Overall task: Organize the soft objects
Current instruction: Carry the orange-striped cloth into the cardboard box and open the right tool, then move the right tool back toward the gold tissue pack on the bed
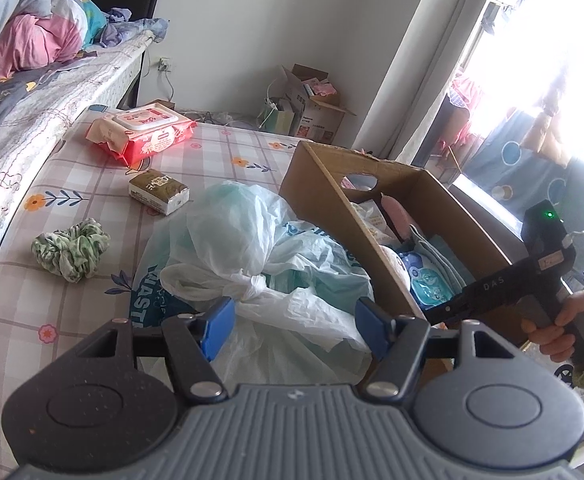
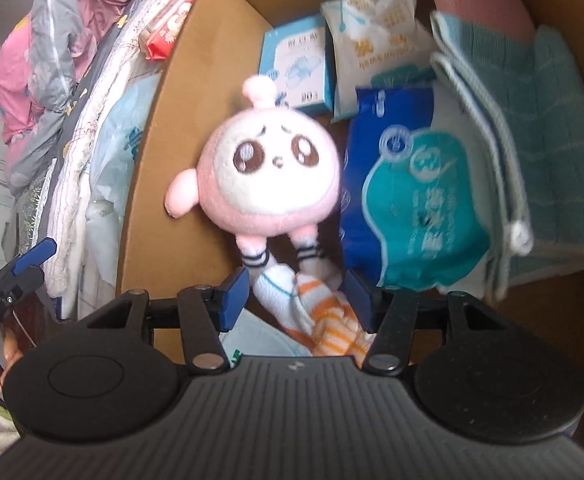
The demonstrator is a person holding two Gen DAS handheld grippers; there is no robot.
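A pink and white plush doll point(image 2: 268, 168) lies in the cardboard box point(image 2: 160, 184) against its left wall. My right gripper point(image 2: 297, 298) is open over the box, its blue pads either side of the doll's legs and a striped white-orange sock point(image 2: 323, 320). My left gripper point(image 1: 293, 326) is open and empty above crumpled plastic bags point(image 1: 232, 240) on the checked mattress, left of the box point(image 1: 331, 208). A green scrunchie point(image 1: 72, 254) lies on the mattress to the left. The right gripper's body point(image 1: 531, 276) shows reaching into the box.
In the box lie a blue-teal pack point(image 2: 411, 184), a folded teal towel point(image 2: 539, 140), a blue carton point(image 2: 295, 64) and a white pack point(image 2: 375, 48). On the mattress are a red wipes pack point(image 1: 144, 136) and a tissue pack point(image 1: 158, 191). Bedding point(image 1: 24, 32) is piled at far left.
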